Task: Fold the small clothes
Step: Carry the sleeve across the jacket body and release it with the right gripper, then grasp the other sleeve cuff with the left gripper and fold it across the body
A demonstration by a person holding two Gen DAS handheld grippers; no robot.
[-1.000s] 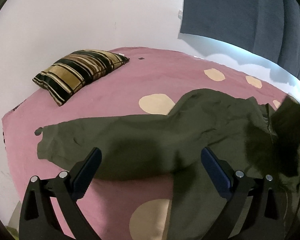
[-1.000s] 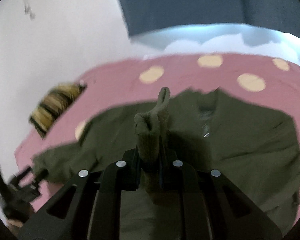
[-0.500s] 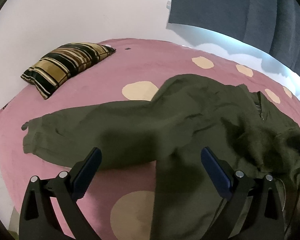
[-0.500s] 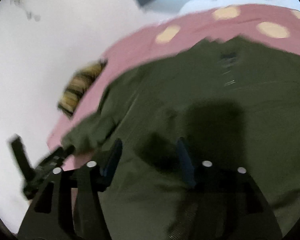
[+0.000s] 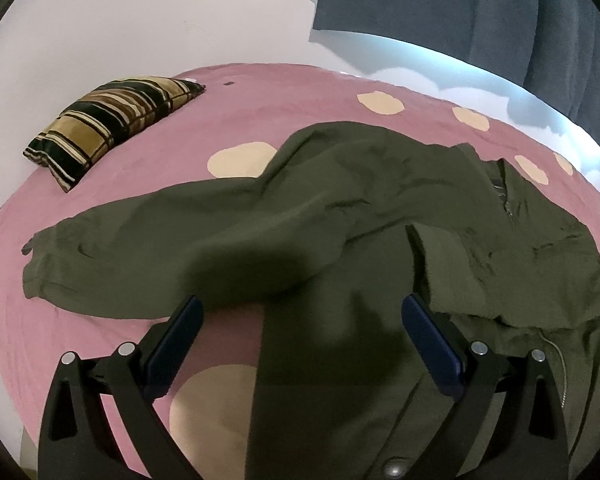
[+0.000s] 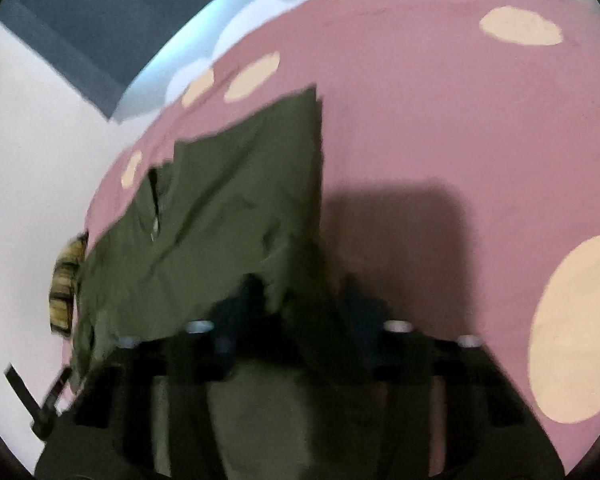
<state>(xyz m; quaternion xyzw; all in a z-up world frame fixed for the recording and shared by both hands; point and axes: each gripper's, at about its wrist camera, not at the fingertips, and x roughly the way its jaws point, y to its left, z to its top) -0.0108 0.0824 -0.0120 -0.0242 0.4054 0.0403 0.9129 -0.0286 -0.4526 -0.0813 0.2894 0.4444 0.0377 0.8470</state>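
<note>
Pink spotted bedspread (image 5: 284, 92), olive jacket (image 5: 300, 216), no readable writing

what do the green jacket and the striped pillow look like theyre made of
Green jacket: looks like thin woven cotton or a cotton blend, matte, since it creases softly and shows no sheen. Striped pillow: seemingly a velvety or satin-like cover, because its gold and black stripes catch the light. Neither is certain.

One jacket (image 5: 340, 216), one pillow (image 5: 112, 124)
</note>
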